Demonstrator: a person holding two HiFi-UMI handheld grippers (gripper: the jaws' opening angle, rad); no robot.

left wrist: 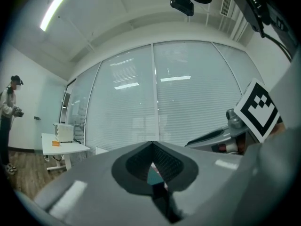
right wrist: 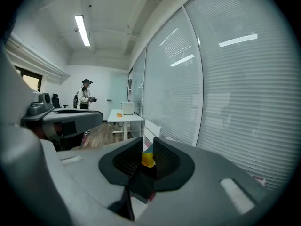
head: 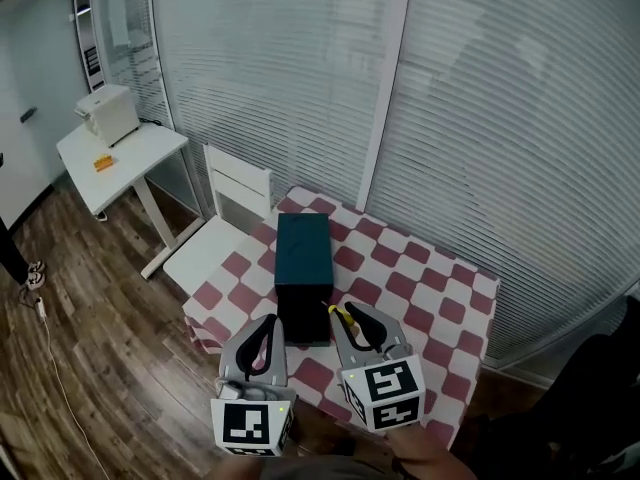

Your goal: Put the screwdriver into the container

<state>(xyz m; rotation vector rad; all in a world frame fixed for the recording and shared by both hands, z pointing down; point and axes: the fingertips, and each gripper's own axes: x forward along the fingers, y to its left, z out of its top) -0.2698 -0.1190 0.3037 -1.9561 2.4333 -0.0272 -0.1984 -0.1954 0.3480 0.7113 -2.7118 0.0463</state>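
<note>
A tall dark teal container (head: 303,264) stands in the middle of the red-and-white checkered table (head: 440,298). My right gripper (head: 352,311) hovers just right of the container's near end, shut on the screwdriver (head: 342,317), whose yellow and black handle pokes out towards the container. In the right gripper view the yellow handle (right wrist: 147,159) sits pinched between the jaws. My left gripper (head: 268,320) hangs at the container's near left corner with its jaws shut and nothing between them. A sliver of the teal container (left wrist: 153,176) shows through the closed left gripper (left wrist: 151,147).
A white chair (head: 226,226) stands against the table's left side. Farther left is a white desk (head: 118,158) with a white appliance (head: 108,114). Glass walls with blinds run behind the table. A person (right wrist: 85,96) stands far off across the room.
</note>
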